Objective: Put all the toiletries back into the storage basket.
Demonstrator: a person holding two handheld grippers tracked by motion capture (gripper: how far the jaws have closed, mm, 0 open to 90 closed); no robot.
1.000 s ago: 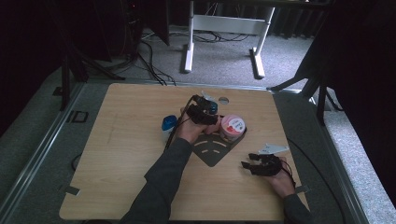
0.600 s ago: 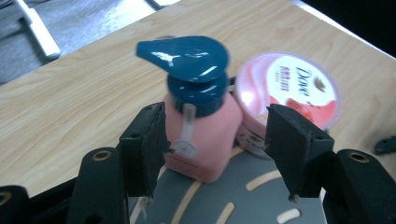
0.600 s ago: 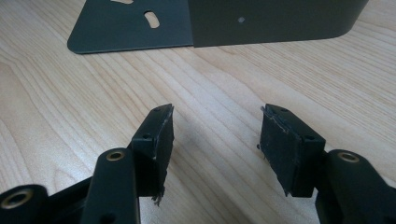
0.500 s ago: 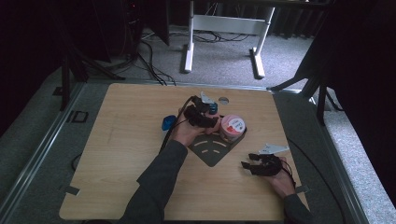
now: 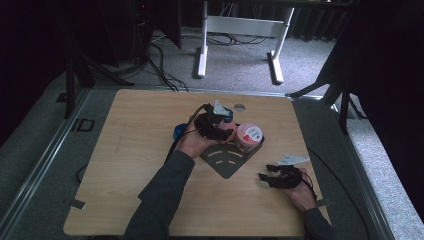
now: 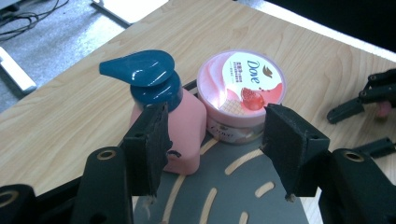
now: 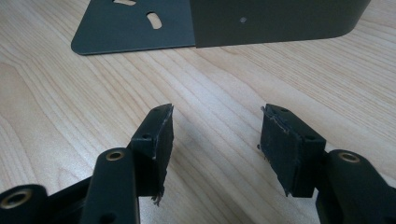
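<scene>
High view: left hand-held gripper just beside pump bottle on grey stand; right hand-held gripper farther off.
Left gripper view: jaws apart, just been closing, empty; bottle upright, ahead-left.
Right gripper view: jaws apart, empty, over bench.

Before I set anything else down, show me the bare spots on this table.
Free: the table left of the left gripper, and its far strip. Crowded: the grey stand with the pink pump bottle beside the Dove tub; the right gripper rests near-right.
</scene>
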